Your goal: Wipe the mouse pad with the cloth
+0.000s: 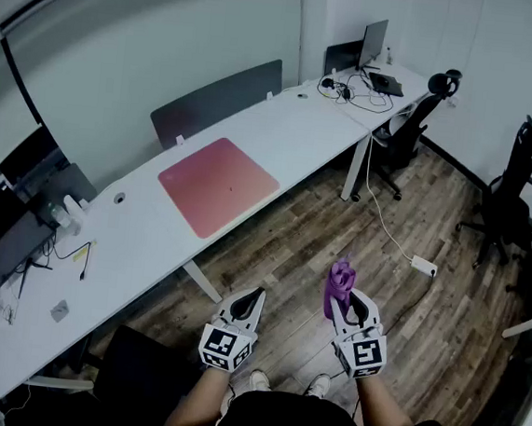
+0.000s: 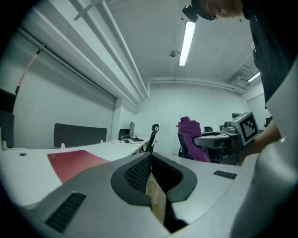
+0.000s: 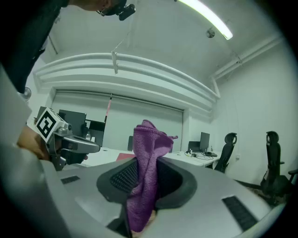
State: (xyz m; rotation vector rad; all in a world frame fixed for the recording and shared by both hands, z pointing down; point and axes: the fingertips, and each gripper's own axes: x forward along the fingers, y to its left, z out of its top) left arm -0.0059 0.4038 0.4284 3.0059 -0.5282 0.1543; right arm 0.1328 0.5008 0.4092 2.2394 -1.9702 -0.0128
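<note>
The red mouse pad (image 1: 217, 184) lies flat on the long white desk (image 1: 312, 128), well ahead of both grippers; it shows low in the left gripper view (image 2: 74, 162) too. My right gripper (image 1: 343, 296) is shut on a purple cloth (image 1: 339, 280), which stands bunched above the jaws (image 3: 149, 144). My left gripper (image 1: 255, 295) is held beside it over the wooden floor, jaws together and empty (image 2: 150, 158). From the left gripper view the cloth (image 2: 195, 137) hangs in the right gripper (image 2: 219, 139). Both grippers are off the desk, near the person's feet.
A dark partition (image 1: 216, 100) runs behind the desk. A monitor and cables (image 1: 371, 49) sit at its far end, screens and bottles (image 1: 32, 213) at the near left. Black office chairs (image 1: 414, 128) (image 1: 509, 198) and a power strip (image 1: 423, 265) stand on the floor.
</note>
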